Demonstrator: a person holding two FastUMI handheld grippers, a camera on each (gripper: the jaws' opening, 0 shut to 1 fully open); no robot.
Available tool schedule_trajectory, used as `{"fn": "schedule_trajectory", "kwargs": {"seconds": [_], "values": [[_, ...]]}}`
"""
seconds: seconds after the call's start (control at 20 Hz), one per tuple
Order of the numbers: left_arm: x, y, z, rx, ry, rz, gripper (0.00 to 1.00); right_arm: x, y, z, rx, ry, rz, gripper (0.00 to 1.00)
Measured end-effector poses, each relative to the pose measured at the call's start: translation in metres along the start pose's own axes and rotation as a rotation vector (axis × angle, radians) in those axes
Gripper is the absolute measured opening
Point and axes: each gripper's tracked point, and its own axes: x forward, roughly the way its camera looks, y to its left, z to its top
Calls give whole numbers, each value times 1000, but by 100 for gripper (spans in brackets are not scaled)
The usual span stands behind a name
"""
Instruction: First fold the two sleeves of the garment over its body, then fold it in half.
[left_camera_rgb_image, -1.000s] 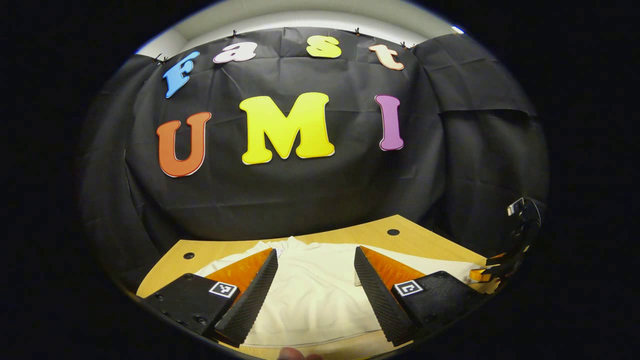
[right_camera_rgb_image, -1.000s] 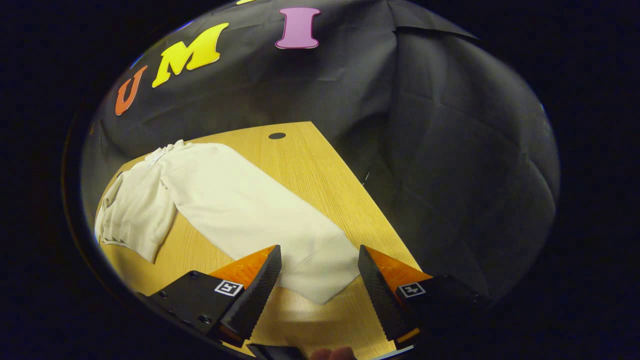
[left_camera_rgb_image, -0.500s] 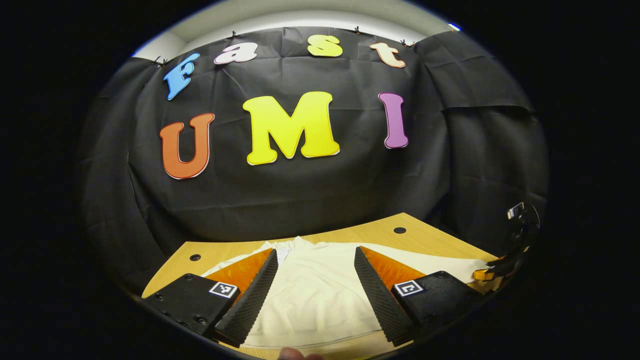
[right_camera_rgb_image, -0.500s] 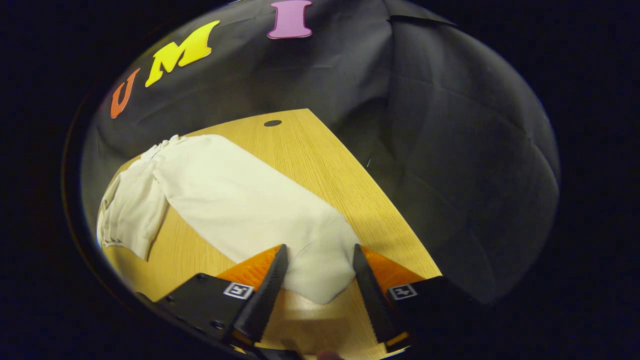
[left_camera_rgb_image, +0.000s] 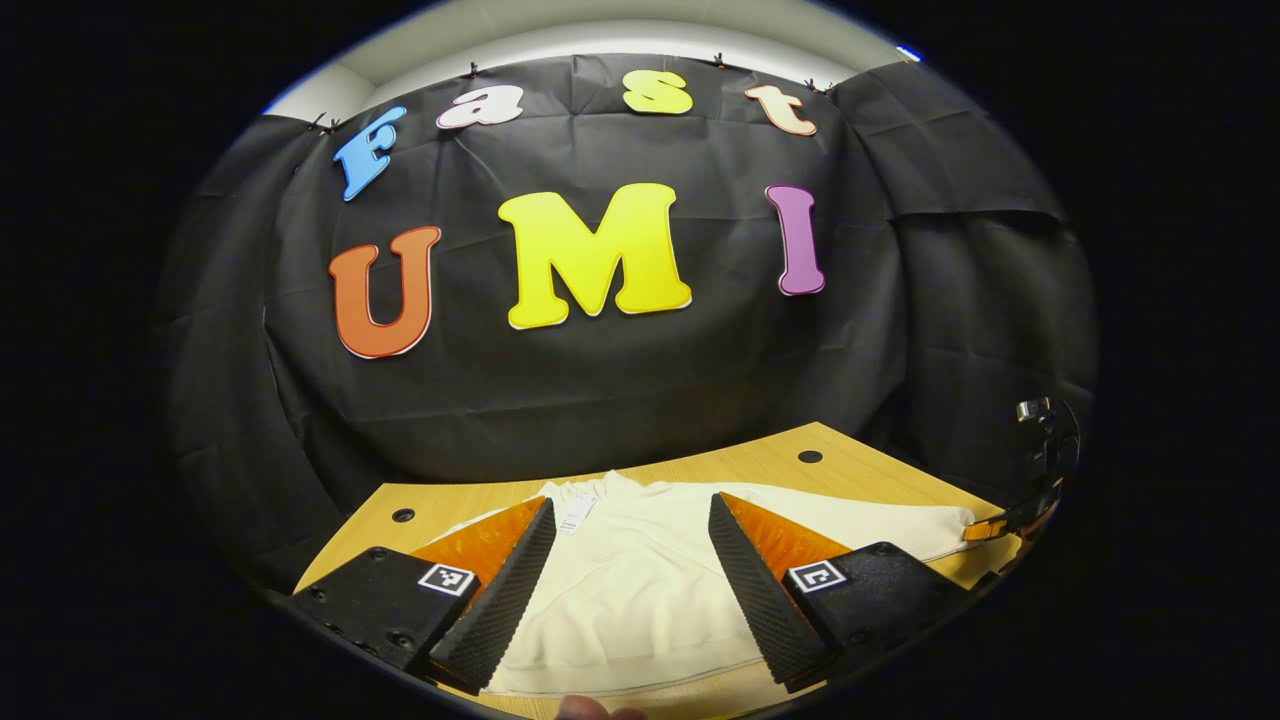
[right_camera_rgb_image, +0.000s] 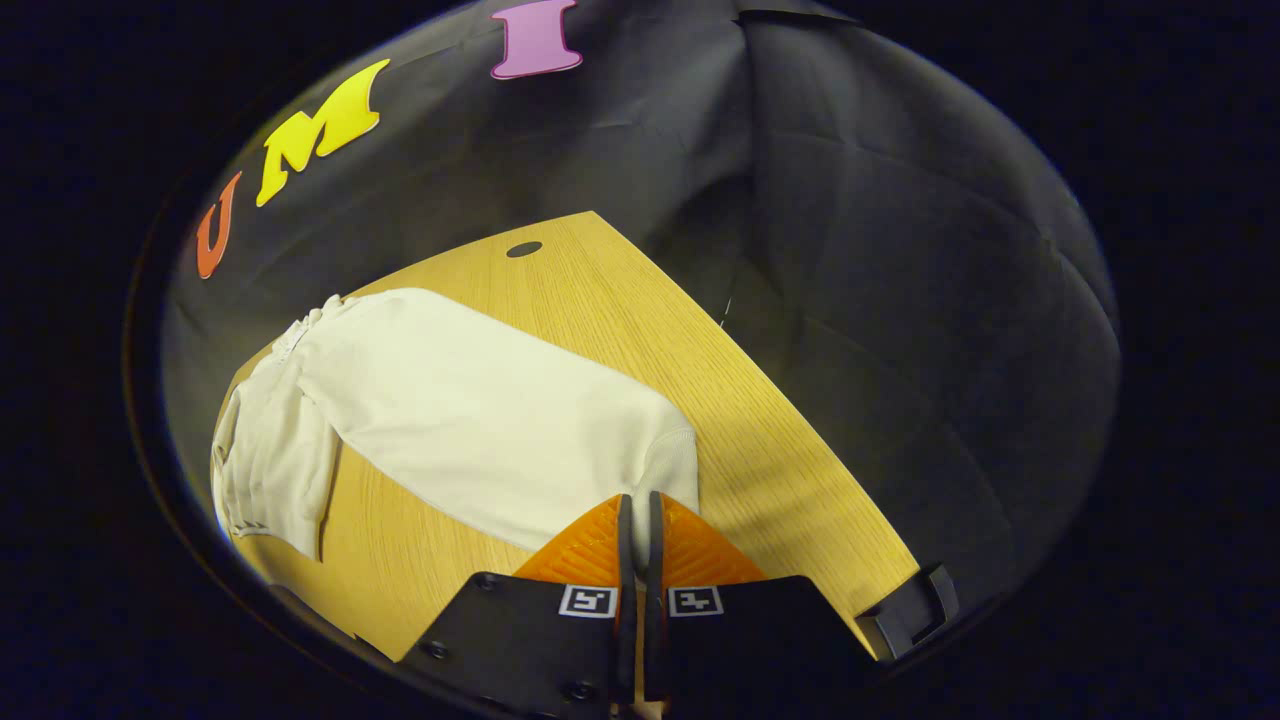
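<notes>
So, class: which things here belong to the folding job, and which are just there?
Belongs to the job:
- shirt
- sleeve, pinched by the right gripper
- left gripper, open above the shirt

Just there:
- table
- black cloth wall

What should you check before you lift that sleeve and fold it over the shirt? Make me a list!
1. Right gripper pinching the sleeve at its cuff end: ok, the fingers have closed on the cloth.
2. How much cloth sits between the fingers: cannot tell, the pinch point is hidden.
3. Left gripper out of the way: ok, it is open above the shirt body, holding nothing.
4. Sleeve lying flat and straight on the table: ok, no twists seen.
5. Shirt body smooth where the sleeve will land: ok, mild wrinkles only.
6. Other sleeve folded: cannot tell.
</notes>
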Motion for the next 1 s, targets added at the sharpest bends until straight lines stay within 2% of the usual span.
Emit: {"fn": "schedule_trajectory", "kwargs": {"seconds": [0.15, 0.35, 0.75, 1.0], "values": [[-2, 8, 1, -10, -8, 10, 98, -19, 12, 25, 21, -44, 17, 4], [-5, 23, -1, -34, -16, 32, 98, -48, 40, 67, 17, -115, 80, 4], [-15, 80, -12, -84, -17, 132, 98, -106, 129, 158, -31, -237, 227, 3], [-31, 122, -24, -111, -10, 205, 98, -127, 203, 218, -131, -303, 325, 4]]}}
